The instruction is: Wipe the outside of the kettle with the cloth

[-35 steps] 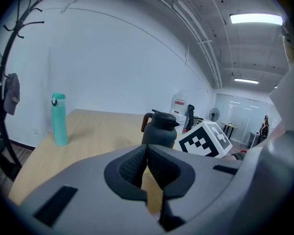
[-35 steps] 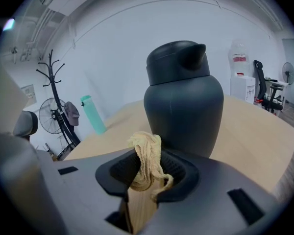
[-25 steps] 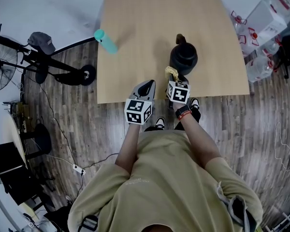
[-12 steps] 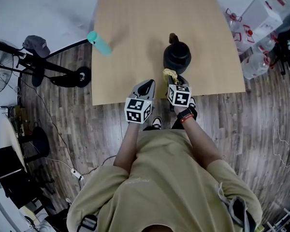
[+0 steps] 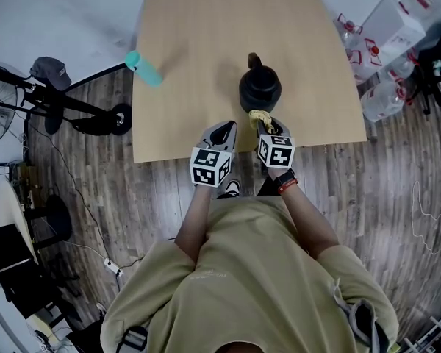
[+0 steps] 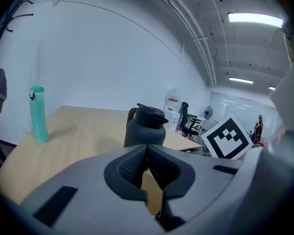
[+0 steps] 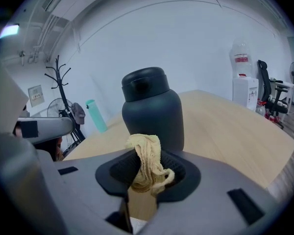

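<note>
A matte black kettle (image 5: 260,88), rounded in the body with a flat-topped lid and a dark handle on its far side, is standing on a pale wood-grain table (image 5: 206,65). It is sitting toward the near edge, where a person in a khaki shirt is working two handheld grippers. The right gripper (image 7: 147,173) is pointing at the kettle's near side, its ribbed dark pads clamping tight on a crumpled yellow cloth (image 7: 146,163). The soft, twisted folds are bunching up out of the jaws just in front of the kettle's body, though contact between the two cannot be told. The left gripper (image 6: 147,166) is hovering to the left of the kettle, a little nearer the person. Its jaws are pressing together with nothing between them. Each gripper is carrying a white cube printed with black square markers, the only bold print around the kettle. A slim teal bottle (image 5: 144,68) with a cap is standing well to the left of the kettle, near the table's left edge. Beyond the kettle to the right, a water dispenser (image 7: 241,77) is showing a red label too small to read.
</note>
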